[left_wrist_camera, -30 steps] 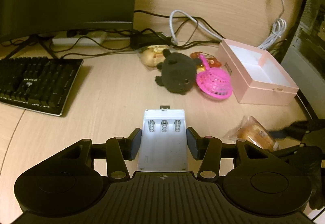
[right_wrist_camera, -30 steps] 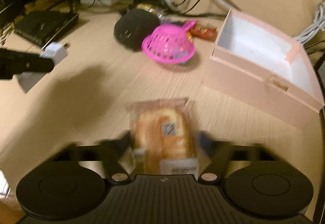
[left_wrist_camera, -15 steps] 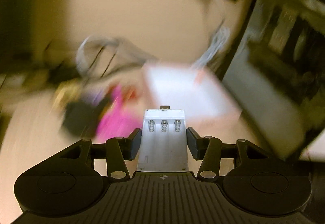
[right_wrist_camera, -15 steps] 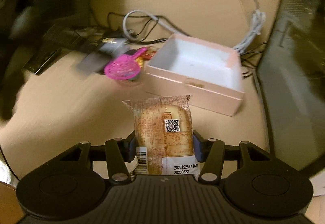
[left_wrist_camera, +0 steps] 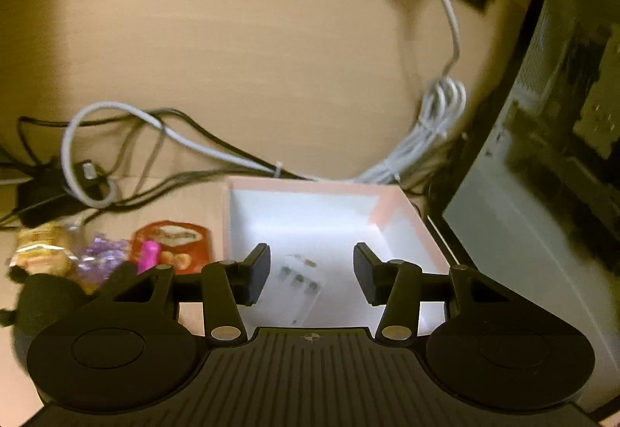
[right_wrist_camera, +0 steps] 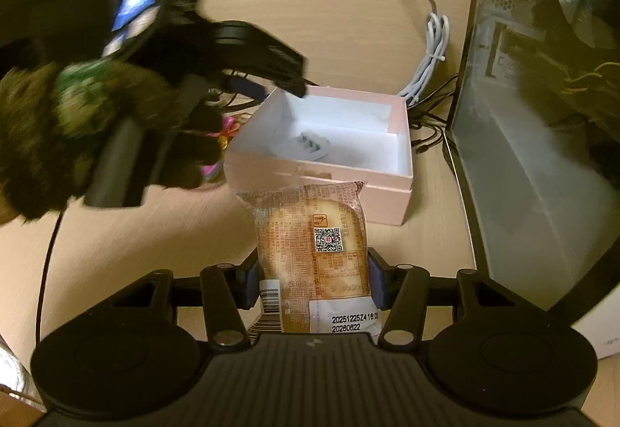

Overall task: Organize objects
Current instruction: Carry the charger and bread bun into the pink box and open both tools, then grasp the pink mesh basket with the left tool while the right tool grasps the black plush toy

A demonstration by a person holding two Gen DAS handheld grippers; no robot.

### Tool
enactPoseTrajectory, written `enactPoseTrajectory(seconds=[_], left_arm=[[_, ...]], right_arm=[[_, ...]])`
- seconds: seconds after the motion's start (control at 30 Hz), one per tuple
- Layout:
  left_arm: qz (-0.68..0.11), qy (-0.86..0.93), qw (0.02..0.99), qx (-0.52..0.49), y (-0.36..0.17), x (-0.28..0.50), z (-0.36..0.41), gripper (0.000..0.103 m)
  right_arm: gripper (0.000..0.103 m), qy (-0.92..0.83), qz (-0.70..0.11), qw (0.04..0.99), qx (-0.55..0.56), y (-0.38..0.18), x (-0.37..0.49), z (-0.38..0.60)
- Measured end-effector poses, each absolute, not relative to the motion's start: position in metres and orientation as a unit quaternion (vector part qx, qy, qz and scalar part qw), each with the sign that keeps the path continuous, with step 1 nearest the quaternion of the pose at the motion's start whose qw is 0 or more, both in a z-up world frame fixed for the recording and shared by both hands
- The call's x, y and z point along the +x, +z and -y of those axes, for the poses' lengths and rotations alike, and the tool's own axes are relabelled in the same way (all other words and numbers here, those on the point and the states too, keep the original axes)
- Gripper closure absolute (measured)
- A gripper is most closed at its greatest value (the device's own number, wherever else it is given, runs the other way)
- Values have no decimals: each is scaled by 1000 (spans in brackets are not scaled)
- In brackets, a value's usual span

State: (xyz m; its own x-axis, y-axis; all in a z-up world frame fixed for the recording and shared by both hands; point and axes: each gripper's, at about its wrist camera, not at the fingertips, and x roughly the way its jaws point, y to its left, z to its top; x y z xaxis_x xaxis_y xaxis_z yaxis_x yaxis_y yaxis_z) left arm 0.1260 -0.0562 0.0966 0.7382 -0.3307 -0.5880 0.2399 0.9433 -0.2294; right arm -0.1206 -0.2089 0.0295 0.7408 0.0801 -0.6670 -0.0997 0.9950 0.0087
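My left gripper (left_wrist_camera: 312,274) is open and empty above the pink box (left_wrist_camera: 403,210). The white battery holder (left_wrist_camera: 298,283) lies inside the box, blurred, below the jaws. It also shows in the right wrist view (right_wrist_camera: 310,146), inside the pink box (right_wrist_camera: 387,190). My right gripper (right_wrist_camera: 312,283) is shut on a wrapped bread bun (right_wrist_camera: 314,245), held above the desk just in front of the box. The left gripper (right_wrist_camera: 267,66) appears there over the box's left rim.
Left of the box lie a red snack packet (left_wrist_camera: 172,247), a purple wrapper (left_wrist_camera: 100,258), another wrapped bun (left_wrist_camera: 38,252) and a dark plush toy (left_wrist_camera: 42,303). Cables (left_wrist_camera: 155,140) run along the back wall. A computer case (right_wrist_camera: 542,117) stands right of the box.
My left gripper swung over the pink box and opened; the battery holder dropped into the box. My right gripper carried the bun closer to the box.
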Motion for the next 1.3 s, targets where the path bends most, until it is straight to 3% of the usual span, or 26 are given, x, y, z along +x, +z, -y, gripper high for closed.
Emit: enactPoseTrajectory(seconds=[0.17,0.4,0.43,0.5,0.57,0.83,0.97,1.3], left_arm=[[-307,-122,941,-77,103,80,10,51],[-364,-51,925,-94,73,21,-55,51],[-375,-44,921,-93,69,15,-62,51],[-397,-35,913,-87,60,6,-74,51],[-414,-30,906,-79,52,0,-83,51],[-398,-53,913,-75,55,5,-94,51],[-358,-86,927,-66,72,29,-86,51],[-368,-137,919,27,58,97,-29,49]], right_arm=[[51,39,-334,942,-3,48,-84,214],[50,-12,-305,952,1,69,23,213],[48,-17,-310,951,-6,65,37,211],[21,-20,-329,944,-23,51,61,206],[20,-28,-341,939,-35,36,66,199],[13,3,-343,938,-48,11,-12,165],[3,-1,-341,939,-39,13,-52,167],[2,-44,-382,922,-34,-1,-116,172]])
